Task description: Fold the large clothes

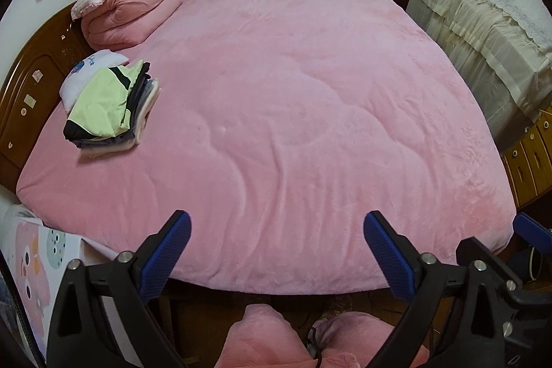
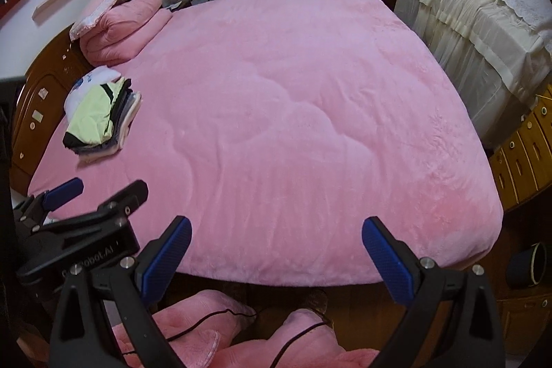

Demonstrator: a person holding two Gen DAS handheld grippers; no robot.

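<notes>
A stack of folded clothes (image 1: 110, 106), pale green piece on top, lies at the left of the pink bed (image 1: 293, 126), partly on a white pillow (image 1: 89, 71). It also shows in the right wrist view (image 2: 100, 119). My left gripper (image 1: 276, 230) is open and empty above the bed's near edge. My right gripper (image 2: 276, 237) is open and empty too, just right of the left one, whose body shows in the right wrist view (image 2: 76, 230). No unfolded garment lies on the bed.
A folded pink quilt with a pillow (image 1: 127, 9) sits at the headboard (image 1: 31, 99). A cloth-covered cabinet (image 1: 483, 33) and wooden drawers (image 1: 531, 154) stand at the right. Pink-clad legs (image 2: 207, 333) are below the grippers.
</notes>
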